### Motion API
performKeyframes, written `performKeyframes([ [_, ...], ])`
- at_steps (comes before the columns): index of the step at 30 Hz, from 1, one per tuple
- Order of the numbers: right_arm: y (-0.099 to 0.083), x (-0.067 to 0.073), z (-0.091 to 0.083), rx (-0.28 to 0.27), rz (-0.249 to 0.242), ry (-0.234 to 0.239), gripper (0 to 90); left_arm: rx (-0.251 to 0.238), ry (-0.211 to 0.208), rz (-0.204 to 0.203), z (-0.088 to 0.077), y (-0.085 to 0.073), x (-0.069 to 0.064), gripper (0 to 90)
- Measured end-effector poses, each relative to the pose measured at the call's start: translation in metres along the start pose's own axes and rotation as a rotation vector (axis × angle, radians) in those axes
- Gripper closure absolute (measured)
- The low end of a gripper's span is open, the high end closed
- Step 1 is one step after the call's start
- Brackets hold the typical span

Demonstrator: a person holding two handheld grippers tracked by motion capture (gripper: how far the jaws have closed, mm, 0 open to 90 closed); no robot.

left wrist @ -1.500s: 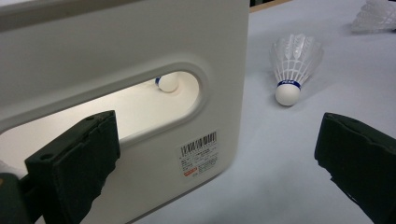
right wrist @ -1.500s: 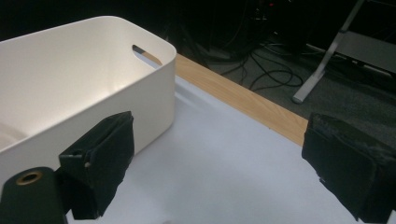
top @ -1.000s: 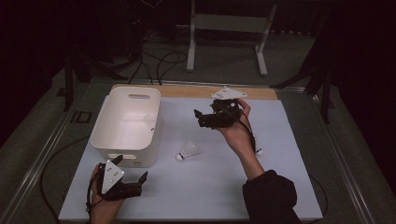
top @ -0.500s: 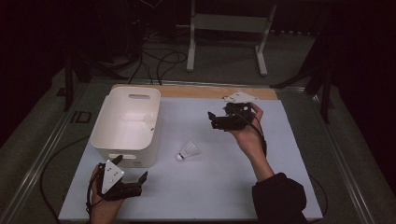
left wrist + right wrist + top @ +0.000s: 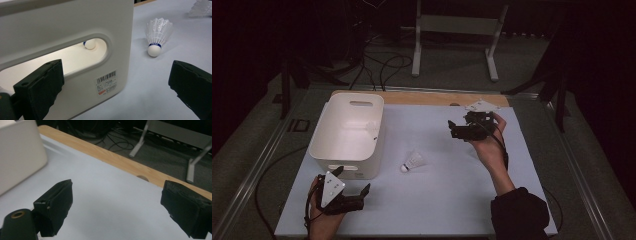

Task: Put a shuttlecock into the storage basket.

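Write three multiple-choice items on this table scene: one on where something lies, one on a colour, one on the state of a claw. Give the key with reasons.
1. Where does the shuttlecock on the table lie?
A. On the mat, just right of the white bin
B. On the floor
C. Between the jaws of the right claw

2. What colour is the band above its cork?
A. Red
B. Blue
C. Green

3. How does the right claw stand?
A. Shut on a shuttlecock
B. Shut on nothing
C. Open, holding nothing

Key:
1 A, the high view shows it on the pale mat beside the bin's right wall.
2 B, the left gripper view shows a blue band on it.
3 C, the right gripper view shows the jaws wide apart with only mat between them.
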State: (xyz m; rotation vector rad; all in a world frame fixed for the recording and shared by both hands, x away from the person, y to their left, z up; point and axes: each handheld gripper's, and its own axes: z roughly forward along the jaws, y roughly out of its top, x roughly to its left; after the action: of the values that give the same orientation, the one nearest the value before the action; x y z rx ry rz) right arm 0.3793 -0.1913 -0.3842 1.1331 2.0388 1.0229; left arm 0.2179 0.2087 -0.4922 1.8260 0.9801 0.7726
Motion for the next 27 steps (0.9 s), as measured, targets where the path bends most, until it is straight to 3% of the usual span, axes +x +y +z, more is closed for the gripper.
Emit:
performKeyframes([
  [11, -0.02, -0.018, 0.003, 0.062, 0.03, -0.04, 11.8, 0.004, -0.001, 0.003, 0.0, 0.0, 0.0, 0.6],
  [27, -0.042, -0.034, 0.009, 0.133, 0.031, -0.1, 11.9, 0.004, -0.002, 0.002, 0.001, 0.0, -0.001, 0.6],
])
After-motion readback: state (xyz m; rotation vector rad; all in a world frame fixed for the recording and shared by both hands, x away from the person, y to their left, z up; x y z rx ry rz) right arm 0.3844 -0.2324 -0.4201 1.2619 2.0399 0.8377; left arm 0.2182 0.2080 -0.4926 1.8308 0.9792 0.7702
